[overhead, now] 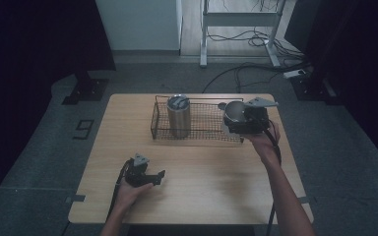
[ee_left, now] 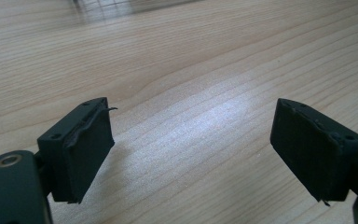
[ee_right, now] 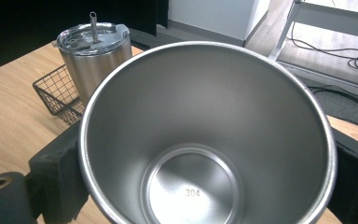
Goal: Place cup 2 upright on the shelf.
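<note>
The right hand-held gripper [overhead: 240, 119] sits right of centre in the high view, its jaws clamped on the sides of an open steel cup [overhead: 235, 112]. In the right gripper view that cup [ee_right: 205, 135] fills the middle of the frame, mouth toward the camera and empty, with a black jaw pressed to each flank. It hangs over the right end of a wire basket [overhead: 202, 132] at the upper middle of the worktop [overhead: 192, 196].

The left hand-held gripper [overhead: 153, 178] rests at the lower left of the high view, well apart from the basket. Its jaws stand apart with nothing between them; the left gripper view shows bare wood beyond them.

Risks, as a judgement: the smooth steel wall could slip between the pads if the grip loosens, and the cup could catch the basket's rim or knock the lidded cup [overhead: 178, 116] standing inside, at the basket's left end.

Count: two steel cups, one open and one with a lid and straw [ee_right: 93, 25]; one wire basket; two hand-held grippers.
</note>
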